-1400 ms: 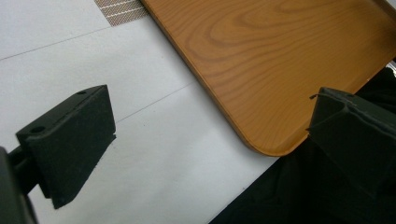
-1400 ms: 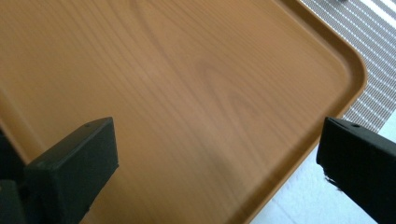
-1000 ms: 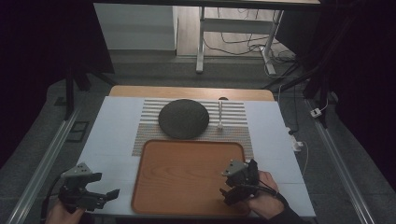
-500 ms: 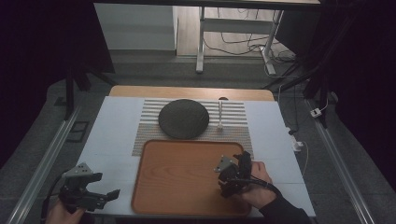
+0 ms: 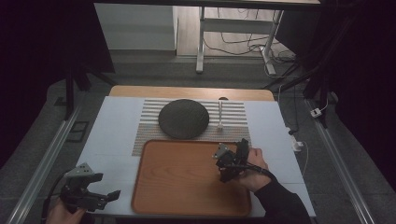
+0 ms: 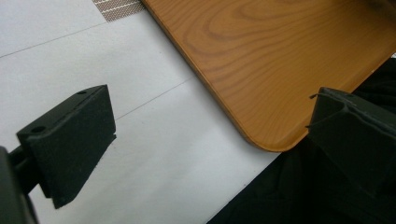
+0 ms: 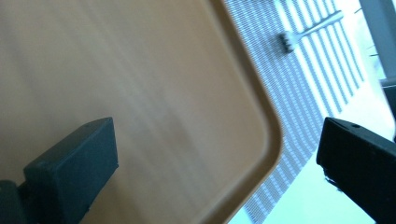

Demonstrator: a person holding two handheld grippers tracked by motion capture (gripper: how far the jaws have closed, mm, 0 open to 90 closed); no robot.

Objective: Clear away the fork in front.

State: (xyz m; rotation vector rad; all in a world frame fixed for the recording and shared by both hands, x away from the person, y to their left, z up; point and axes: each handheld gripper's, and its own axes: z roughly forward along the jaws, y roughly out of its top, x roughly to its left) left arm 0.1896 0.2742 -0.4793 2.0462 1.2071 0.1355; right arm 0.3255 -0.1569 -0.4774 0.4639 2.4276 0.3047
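Wooden tray [image 5: 187, 186] lies beneath the right gripper [image 5: 229, 163] (both grippers' fingers spread, empty).

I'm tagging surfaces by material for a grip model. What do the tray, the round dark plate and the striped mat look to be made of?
Tray: wood or wood-print laminate, smooth satin finish; grain lines show in the left gripper view, real wood or print can't be told.
Round dark plate: matte dark grey, faintly speckled, perhaps stoneware or a woven material; unclear.
Striped mat: looks woven, a fine mesh texture in pale and brown bands.
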